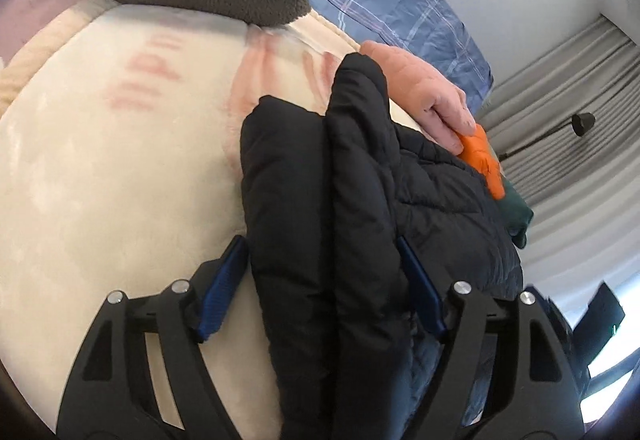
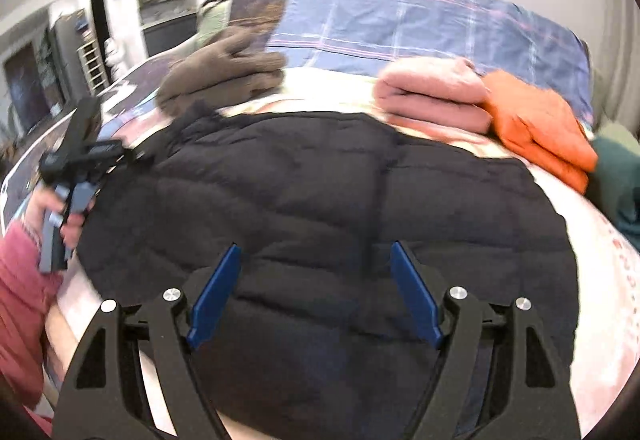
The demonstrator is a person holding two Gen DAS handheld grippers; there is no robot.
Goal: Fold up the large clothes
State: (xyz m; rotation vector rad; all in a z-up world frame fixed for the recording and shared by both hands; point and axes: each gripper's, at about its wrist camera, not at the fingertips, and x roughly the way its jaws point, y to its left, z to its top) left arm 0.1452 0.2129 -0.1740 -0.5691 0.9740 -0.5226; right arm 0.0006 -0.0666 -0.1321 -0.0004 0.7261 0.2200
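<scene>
A black quilted puffer jacket (image 2: 320, 192) lies spread on a cream blanket (image 1: 100, 168) on the bed. In the left wrist view a thick fold of the jacket (image 1: 320, 200) stands between the wide-spread jaws of my left gripper (image 1: 324, 264); the blue pads (image 1: 222, 292) stand apart from it or barely touch. My left gripper also shows in the right wrist view (image 2: 80, 176), held at the jacket's left edge. My right gripper (image 2: 316, 280) is open and empty, hovering over the jacket's near part.
Folded clothes sit along the far side: a brown fleece (image 2: 224, 72), a pink one (image 2: 432, 96), an orange one (image 2: 536, 128) and a dark green one (image 2: 620, 176). A blue plaid sheet (image 2: 420, 24) lies behind. Curtains (image 1: 568, 128) hang beyond the bed.
</scene>
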